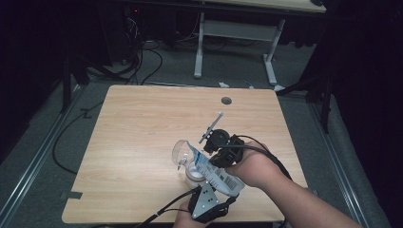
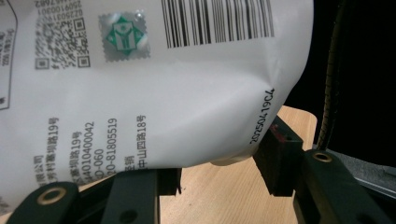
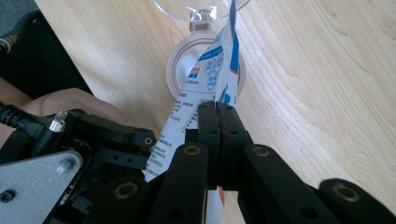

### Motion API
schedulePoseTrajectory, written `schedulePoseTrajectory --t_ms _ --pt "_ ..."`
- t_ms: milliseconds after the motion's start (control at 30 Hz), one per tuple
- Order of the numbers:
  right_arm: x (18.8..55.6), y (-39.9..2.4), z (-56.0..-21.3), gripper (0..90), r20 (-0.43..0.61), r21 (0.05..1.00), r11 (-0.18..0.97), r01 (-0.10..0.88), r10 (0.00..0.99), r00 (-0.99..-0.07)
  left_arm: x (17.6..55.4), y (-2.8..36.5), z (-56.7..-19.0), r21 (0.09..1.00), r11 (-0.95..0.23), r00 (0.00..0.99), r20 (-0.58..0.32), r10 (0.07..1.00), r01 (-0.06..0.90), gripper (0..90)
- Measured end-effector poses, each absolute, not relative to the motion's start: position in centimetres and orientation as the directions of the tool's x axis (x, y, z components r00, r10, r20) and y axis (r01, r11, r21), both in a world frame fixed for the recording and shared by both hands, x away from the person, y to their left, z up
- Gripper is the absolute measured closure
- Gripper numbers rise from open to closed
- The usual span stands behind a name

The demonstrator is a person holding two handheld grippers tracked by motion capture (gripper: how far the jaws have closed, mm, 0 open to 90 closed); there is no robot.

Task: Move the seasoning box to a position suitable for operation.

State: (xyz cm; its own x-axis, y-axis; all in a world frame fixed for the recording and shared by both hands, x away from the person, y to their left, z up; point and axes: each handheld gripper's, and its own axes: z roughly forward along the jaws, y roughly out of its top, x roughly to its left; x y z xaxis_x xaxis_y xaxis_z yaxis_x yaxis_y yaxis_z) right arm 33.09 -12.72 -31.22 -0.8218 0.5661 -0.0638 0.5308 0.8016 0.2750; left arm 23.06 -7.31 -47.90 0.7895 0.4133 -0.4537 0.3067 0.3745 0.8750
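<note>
Over a wooden tabletop (image 1: 142, 123), the right gripper (image 3: 218, 122) pinches a white printed pouch (image 1: 216, 173) above a round white container (image 3: 180, 65) while the left gripper's (image 2: 219, 172) fingers (image 2: 275, 158) press its bulging lower end.

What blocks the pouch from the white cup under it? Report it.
Nothing visible does. The right tongs are shut on the pouch, whose far end hangs over the white cup. The clear lid is flipped open and stands off the cup's far side.
</note>
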Motion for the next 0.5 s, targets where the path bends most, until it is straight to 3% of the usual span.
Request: schedulePoseTrajectory --t_ms 500 --pt "33.08 -12.9 -31.52 90.0 -0.051 0.263 0.8 0.54 0.57 -0.82 23.13 -7.1 -48.67 0.882 0.356 0.79 -0.445 0.421 0.308 56.3"
